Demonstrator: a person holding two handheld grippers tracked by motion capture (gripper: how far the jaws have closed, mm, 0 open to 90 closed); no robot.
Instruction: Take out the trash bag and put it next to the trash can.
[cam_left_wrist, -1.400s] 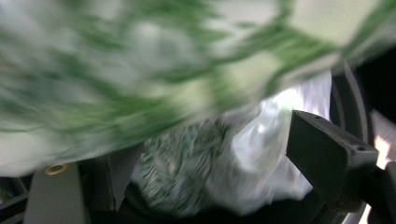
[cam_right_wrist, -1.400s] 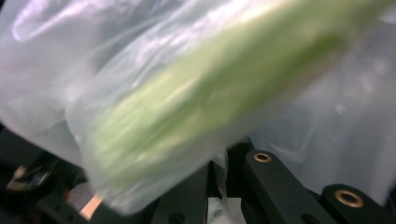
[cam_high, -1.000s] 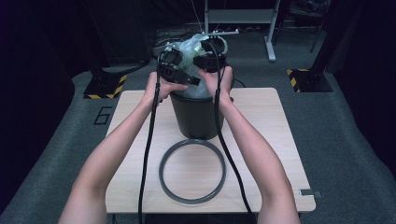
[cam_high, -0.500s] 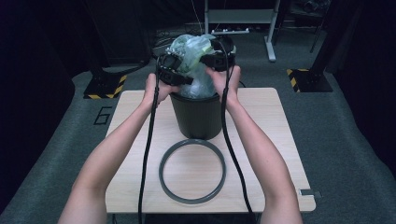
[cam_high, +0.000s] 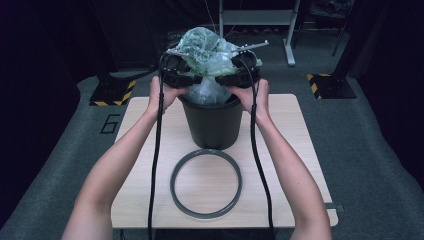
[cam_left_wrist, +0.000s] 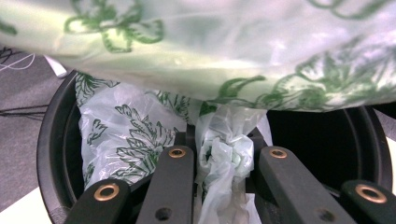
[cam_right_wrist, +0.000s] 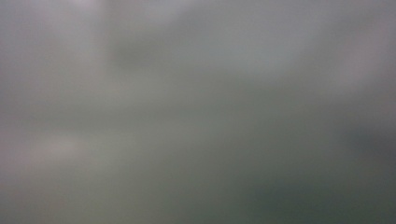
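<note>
Forearms enter from the near edge of the wooden worktop (cam_high: 305, 130), cables trailing back along them. Nearest on the worktop lies a grey ring (cam_high: 206, 183), flat and apart from the black bin (cam_high: 210, 122) standing upright just behind it. Above the bin's mouth both hands hold grippers against a translucent, green leaf-printed plastic bag (cam_high: 204, 50) that rises out of the bin. The left gripper (cam_left_wrist: 219, 163) has its fingers clamped narrowly on a bunched fold of the bag. The right gripper (cam_high: 239, 76) presses against the bag's other side; its fingers have just been opening, and whether bag film lies between them cannot be told.
</note>
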